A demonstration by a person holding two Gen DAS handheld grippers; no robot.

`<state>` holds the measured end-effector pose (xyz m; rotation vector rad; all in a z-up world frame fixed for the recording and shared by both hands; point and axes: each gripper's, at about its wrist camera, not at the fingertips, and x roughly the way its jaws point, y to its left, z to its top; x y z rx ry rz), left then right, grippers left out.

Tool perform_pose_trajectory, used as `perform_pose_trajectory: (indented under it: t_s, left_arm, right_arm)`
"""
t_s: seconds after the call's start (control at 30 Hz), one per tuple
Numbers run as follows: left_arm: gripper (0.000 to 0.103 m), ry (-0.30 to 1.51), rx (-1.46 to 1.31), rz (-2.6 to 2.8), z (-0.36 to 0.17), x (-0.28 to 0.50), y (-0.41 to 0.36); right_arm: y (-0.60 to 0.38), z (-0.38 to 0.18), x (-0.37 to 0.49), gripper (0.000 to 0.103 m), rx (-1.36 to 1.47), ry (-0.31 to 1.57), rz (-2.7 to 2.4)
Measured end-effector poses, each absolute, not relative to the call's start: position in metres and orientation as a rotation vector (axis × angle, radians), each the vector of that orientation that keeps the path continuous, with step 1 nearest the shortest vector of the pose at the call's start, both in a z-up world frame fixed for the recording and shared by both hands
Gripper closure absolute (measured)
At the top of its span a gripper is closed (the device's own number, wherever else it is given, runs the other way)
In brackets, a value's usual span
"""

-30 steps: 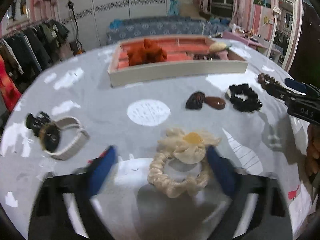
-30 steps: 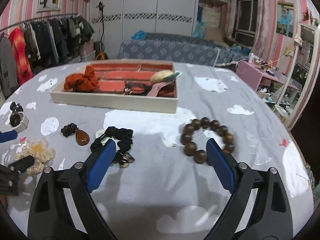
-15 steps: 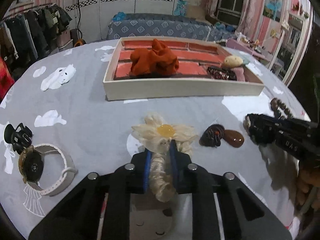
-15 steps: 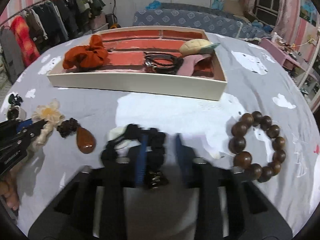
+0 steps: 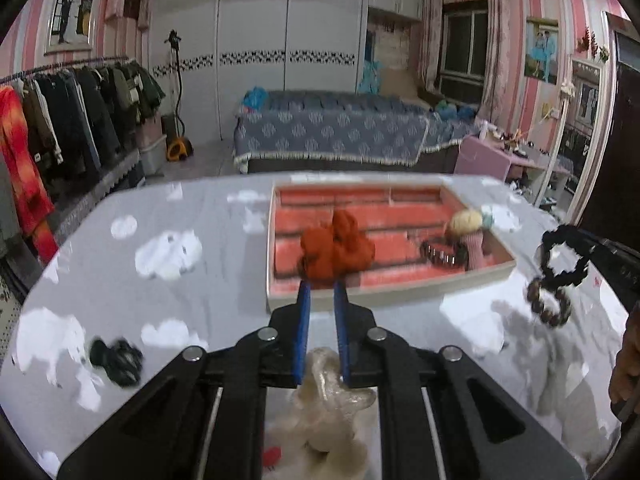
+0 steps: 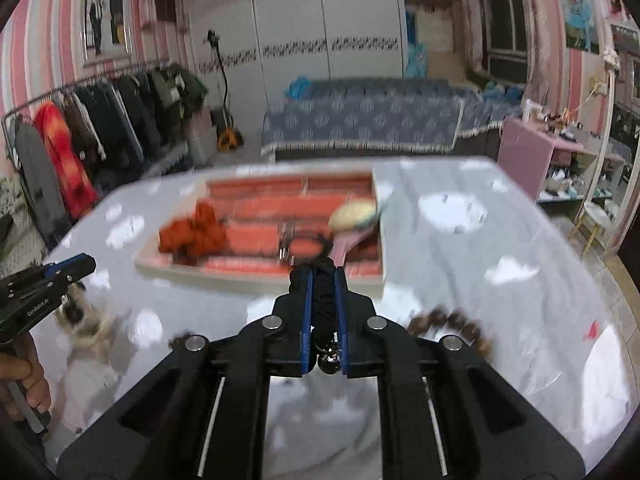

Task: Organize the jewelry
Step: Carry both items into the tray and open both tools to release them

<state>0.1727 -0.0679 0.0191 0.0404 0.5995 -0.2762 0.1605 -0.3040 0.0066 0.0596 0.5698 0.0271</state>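
My left gripper (image 5: 320,292) is shut on the cream flower scrunchie (image 5: 326,384), which hangs below the fingers above the table. My right gripper (image 6: 323,280) is shut on the black scrunchie (image 6: 325,300), lifted off the table; it also shows in the left wrist view (image 5: 562,254). The jewelry tray (image 5: 392,294) with its red lining lies ahead, holding an orange scrunchie (image 5: 336,248), a dark bracelet (image 5: 442,254) and a pink item with a cream top (image 5: 470,232). The wooden bead bracelet (image 6: 452,326) lies on the table right of my right gripper.
A black hair claw (image 5: 118,360) lies on the cloud-print tablecloth (image 5: 168,252) at the left. The left gripper appears at the left edge of the right wrist view (image 6: 52,276). A bed and a clothes rack stand beyond the table.
Both grippers closed on their scrunchies and lifted them off the table, moving up and toward the tray. The views now look higher across the room.
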Motion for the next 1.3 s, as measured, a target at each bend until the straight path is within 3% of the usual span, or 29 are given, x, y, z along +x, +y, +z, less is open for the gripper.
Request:
perform_pose_trajectory:
  t_s: [0.27,0.77,1.0,1.3]
  left_arm:
    - [0.094,0.563,0.009,-0.293,0.044,0.186,-0.064]
    - [0.095,0.512,-0.034,-0.331,0.071,0.233,-0.083]
    - [0.095,0.533,-0.058,-0.376,0.058,0.271,-0.103]
    - [0.095,0.588,-0.060,-0.398,0.014,0.315,-0.123]
  right_arm:
    - [-0.308,0.041,0.167,0.092,0.060,0.486,0.034]
    - [-0.284,0.046,0.215,0.092,0.063,0.475,0.095]
    - [-0.286,0.029,0.251,0.092,0.088,0.502,0.115]
    - [-0.301,-0.031,0.291,0.092,0.121,0.606,0.146]
